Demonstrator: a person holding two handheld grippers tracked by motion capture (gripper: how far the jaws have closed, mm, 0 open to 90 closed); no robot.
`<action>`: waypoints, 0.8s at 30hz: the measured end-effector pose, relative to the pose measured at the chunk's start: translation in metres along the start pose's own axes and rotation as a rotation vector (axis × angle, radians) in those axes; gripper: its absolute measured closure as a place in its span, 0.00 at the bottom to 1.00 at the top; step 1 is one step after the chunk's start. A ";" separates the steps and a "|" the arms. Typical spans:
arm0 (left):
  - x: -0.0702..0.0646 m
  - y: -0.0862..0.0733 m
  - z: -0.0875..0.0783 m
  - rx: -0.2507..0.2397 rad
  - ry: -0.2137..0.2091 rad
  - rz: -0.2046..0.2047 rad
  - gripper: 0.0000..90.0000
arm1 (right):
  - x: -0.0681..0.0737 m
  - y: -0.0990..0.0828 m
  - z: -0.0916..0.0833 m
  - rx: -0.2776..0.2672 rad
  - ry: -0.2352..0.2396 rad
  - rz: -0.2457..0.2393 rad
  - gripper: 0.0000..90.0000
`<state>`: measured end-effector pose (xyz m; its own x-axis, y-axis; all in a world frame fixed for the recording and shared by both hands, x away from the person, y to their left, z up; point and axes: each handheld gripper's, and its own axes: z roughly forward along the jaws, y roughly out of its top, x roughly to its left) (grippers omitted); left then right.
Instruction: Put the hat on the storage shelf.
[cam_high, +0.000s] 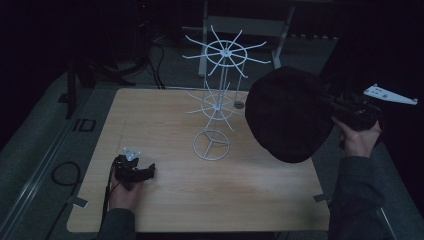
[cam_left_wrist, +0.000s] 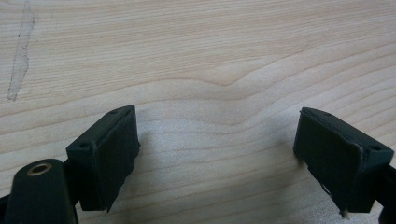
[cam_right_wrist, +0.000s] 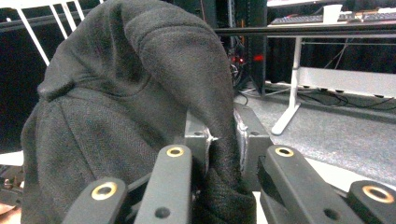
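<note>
Right gripper view: the right gripper (cam_right_wrist: 224, 154) is pinching a fold of the black cap (cam_right_wrist: 130, 93) tightly between its fingers (cam_right_wrist: 175, 182), jaws nearly closed.

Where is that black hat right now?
The black hat hangs in the air at the right of the high view, pinched by the right gripper, just right of the white wire rack.

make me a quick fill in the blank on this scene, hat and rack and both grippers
1. The right gripper is shut on a black ____.
2. The left gripper rests low over the wooden table with its jaws ____.
3. The white wire rack stands on the table on a ____ base.
4. The hat is held up to the ____ of the rack in the high view.

Missing words: hat; open; round; right
</note>
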<state>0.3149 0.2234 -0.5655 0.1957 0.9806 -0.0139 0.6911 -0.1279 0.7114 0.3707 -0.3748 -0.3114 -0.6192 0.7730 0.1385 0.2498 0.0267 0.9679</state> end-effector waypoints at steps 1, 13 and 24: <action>0.000 0.000 0.000 0.000 0.000 -0.001 0.16 | 0.000 0.000 0.000 -0.002 0.001 -0.001 0.87; 0.000 0.000 0.000 0.000 0.000 0.000 0.16 | 0.003 0.002 -0.004 -0.043 0.040 0.004 0.87; 0.000 0.000 0.000 0.000 0.000 0.000 0.16 | 0.005 0.005 -0.008 -0.094 0.079 0.010 0.87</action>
<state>0.3149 0.2235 -0.5655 0.1958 0.9805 -0.0137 0.6911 -0.1281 0.7113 0.3630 -0.3764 -0.3041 -0.6750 0.7201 0.1605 0.1875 -0.0429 0.9813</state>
